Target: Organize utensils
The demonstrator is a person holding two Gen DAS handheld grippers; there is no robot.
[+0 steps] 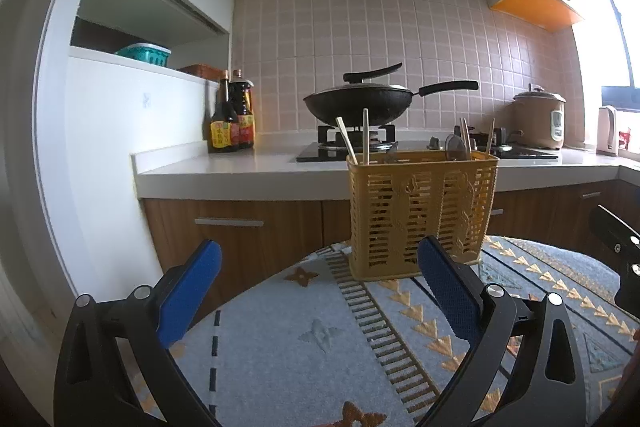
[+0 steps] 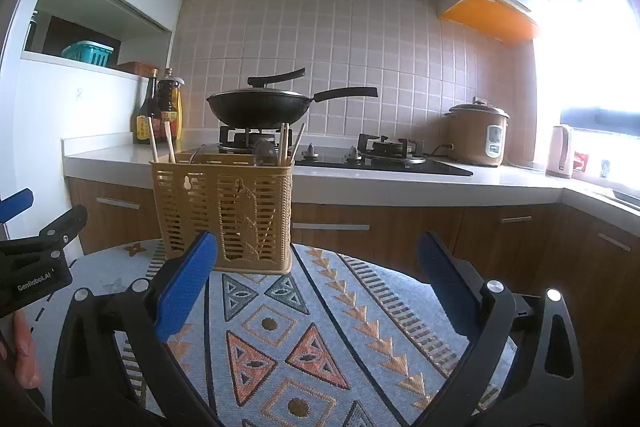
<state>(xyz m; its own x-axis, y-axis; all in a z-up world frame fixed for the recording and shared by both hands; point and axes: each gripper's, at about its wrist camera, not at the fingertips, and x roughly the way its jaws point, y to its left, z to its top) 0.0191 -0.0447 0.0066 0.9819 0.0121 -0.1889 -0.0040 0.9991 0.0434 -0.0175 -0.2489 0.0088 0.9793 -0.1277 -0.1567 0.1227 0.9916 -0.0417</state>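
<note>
We see a tan slotted plastic utensil basket (image 1: 422, 215) standing upright at the far edge of a round table covered by a pale blue cloth with orange and grey geometric patterns (image 1: 280, 339). Everything else we place against that basket. Two pale wooden chopsticks (image 1: 356, 143) lean out of its left compartment, and two more chopsticks (image 1: 478, 141) rise from its right compartment beside the bowl of a grey metal spoon (image 1: 456, 147). What fills the middle of the basket we cannot make out.

Our left gripper (image 1: 320, 291), with black arms and blue pads, hangs just in front of the basket with its fingers spread wide and nothing between them; its right pad overlaps the basket's lower front in the left wrist view. Our right gripper (image 2: 316, 291) is likewise spread wide and empty, in front of and to the right of the basket, above bare cloth.

Behind the basket runs a white kitchen counter (image 2: 400, 183). A black wok with a long handle (image 2: 260, 107) sits on the gas hob directly beyond the basket, two dark sauce bottles with yellow labels (image 1: 232, 119) stand to its back left, and a brown rice cooker (image 2: 476, 135) stands to its back right.
</note>
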